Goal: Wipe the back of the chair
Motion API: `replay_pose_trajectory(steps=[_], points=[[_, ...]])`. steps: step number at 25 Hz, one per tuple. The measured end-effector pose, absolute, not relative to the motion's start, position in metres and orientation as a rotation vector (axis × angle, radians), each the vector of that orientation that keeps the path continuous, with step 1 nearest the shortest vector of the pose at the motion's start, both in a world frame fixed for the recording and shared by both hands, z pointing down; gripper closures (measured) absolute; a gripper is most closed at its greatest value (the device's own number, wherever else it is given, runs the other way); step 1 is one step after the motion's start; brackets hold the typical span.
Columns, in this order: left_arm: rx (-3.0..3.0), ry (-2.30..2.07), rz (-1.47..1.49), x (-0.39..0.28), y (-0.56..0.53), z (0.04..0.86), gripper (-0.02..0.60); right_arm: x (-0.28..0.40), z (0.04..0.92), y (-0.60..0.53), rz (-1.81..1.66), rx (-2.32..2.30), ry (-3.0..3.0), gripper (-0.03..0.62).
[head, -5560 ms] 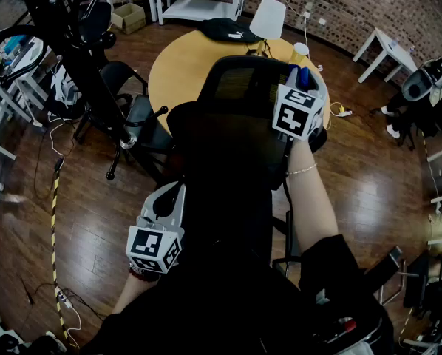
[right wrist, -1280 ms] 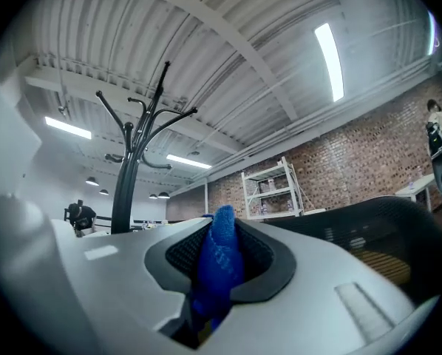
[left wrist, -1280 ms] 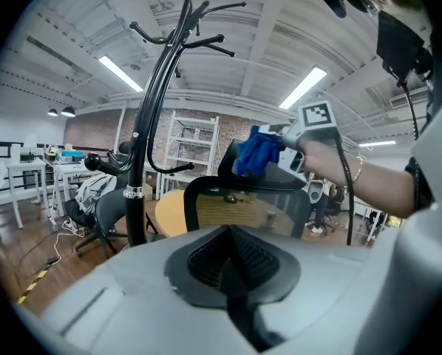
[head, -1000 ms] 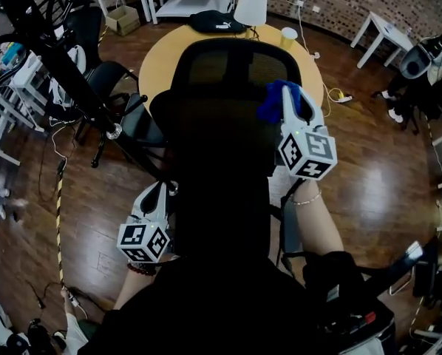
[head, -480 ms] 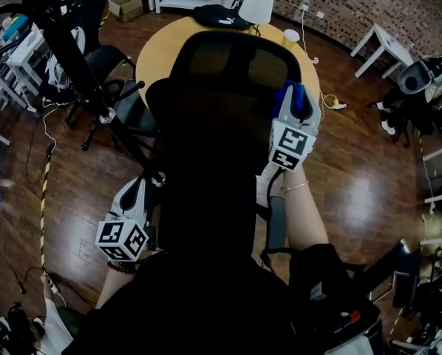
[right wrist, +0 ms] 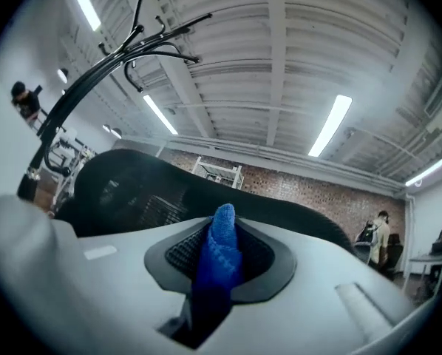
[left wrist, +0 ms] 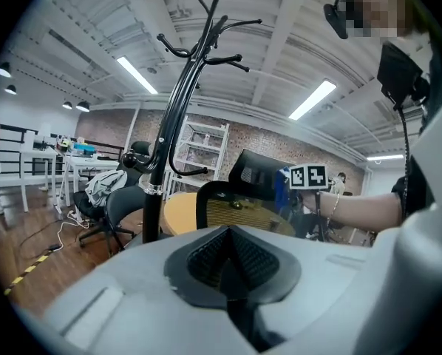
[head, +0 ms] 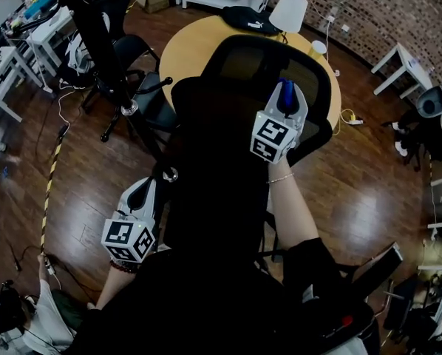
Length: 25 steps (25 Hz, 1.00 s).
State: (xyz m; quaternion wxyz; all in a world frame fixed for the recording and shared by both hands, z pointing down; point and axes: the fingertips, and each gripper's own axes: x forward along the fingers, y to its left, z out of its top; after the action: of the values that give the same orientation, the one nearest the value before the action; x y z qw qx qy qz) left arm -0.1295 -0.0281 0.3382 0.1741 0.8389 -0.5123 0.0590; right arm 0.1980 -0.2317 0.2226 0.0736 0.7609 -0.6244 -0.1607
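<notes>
wiping step in hand — right gripper (head: 285, 98) clamped on a blue cloth (right wrist: 219, 254), up at 1 o'clock on the chair back (head: 221, 135); left gripper (head: 145, 194) closed and empty, low at 7 o'clock — next move, i judge, wants the cloth pressed on and dragged across.

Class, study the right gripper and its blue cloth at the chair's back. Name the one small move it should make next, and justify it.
Probably sweep the right gripper leftward across the chair back, pressing lightly. Its jaws are shut on the blue cloth, which sits by the mesh's upper right edge, so most of the back lies to its left.
</notes>
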Motion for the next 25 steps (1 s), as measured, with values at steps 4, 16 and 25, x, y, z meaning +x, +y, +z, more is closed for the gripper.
replay_pose_trajectory(steps=[4, 16, 25], points=[[2.346, -1.504, 0.202, -0.146, -0.026, 0.347, 0.574, 0.145, 0.223, -0.251, -0.406, 2.217, -2.085, 0.516], [2.230, -1.654, 0.180, -0.194, -0.003, 0.350, 0.574, 0.047, 0.212, -0.259, -0.287, 2.183, -2.364, 0.531], [2.294, -1.609, 0.183, -0.170, -0.006, 0.344, 0.574, -0.026, 0.210, -0.222, -0.485, 1.472, -2.715, 0.519]])
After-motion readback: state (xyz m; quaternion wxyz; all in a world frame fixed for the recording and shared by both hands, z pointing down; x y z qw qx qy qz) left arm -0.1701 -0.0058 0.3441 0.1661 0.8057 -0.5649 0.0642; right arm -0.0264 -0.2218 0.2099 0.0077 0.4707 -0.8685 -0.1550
